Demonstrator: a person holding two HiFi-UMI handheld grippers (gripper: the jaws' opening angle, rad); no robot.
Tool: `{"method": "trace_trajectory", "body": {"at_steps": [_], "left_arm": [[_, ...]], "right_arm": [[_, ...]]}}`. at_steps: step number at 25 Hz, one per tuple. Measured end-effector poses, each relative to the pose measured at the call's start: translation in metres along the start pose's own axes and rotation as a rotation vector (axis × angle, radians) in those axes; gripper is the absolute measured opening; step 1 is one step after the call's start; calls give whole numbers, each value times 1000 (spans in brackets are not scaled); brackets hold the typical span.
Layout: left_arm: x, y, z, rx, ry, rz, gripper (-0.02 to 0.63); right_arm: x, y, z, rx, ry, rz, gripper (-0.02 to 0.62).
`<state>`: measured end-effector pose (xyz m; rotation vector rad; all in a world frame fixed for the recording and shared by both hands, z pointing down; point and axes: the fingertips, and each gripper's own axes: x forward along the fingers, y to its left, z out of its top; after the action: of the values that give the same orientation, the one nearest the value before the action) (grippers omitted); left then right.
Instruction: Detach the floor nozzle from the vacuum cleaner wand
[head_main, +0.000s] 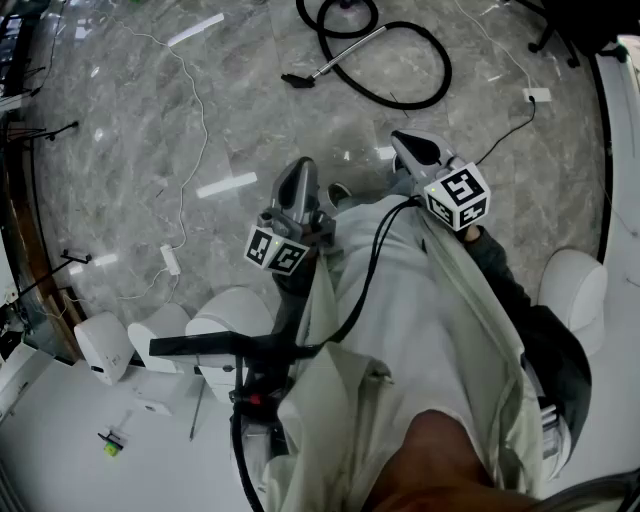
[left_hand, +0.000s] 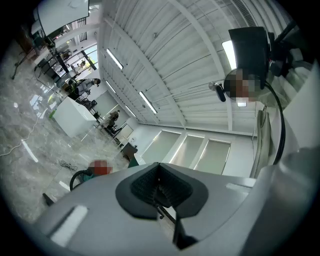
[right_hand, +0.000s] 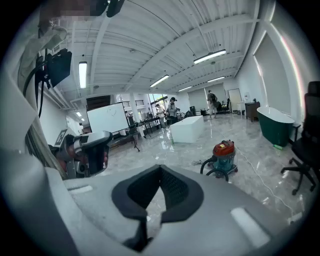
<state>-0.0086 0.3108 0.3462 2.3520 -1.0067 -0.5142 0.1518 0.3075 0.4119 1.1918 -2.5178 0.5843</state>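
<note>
1. Cream jacket (head_main: 420, 330), worn by the person: filling the lower head view, a black cable (head_main: 365, 280) running across it.
2. Left gripper (head_main: 299, 172): being held close to the chest. Jaws are pressing together in the left gripper view (left_hand: 159, 187), nothing between them.
3. Right gripper (head_main: 408, 145): being held just beside the left one, well apart from the floor items. Jaws are likewise meeting pad to pad (right_hand: 160, 190), gripping nothing.
4. White rounded stools (head_main: 235, 310): standing on the floor at the person's left.
5. White cable (head_main: 190, 110): trailing over the grey marble floor (head_main: 120, 180).
6. Vacuum cleaner wand (head_main: 345, 58): lying flat on the floor well ahead of both grippers, untouched. A small dark end piece (head_main: 296, 80) is sitting on its nearer end, too small to tell whether it is the floor nozzle.
7. Black hose (head_main: 420, 85): looping beside the wand.
8. Red canister vacuum (right_hand: 223, 155): standing further off in the right gripper view.
</note>
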Motion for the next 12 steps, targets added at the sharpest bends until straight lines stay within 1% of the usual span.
{"method": "trace_trajectory", "body": {"at_steps": [12], "left_arm": [[10,-5,-9,-8,11,-6,-15]], "right_arm": [[-5,-12,-5,18,5,-13,2]]}}
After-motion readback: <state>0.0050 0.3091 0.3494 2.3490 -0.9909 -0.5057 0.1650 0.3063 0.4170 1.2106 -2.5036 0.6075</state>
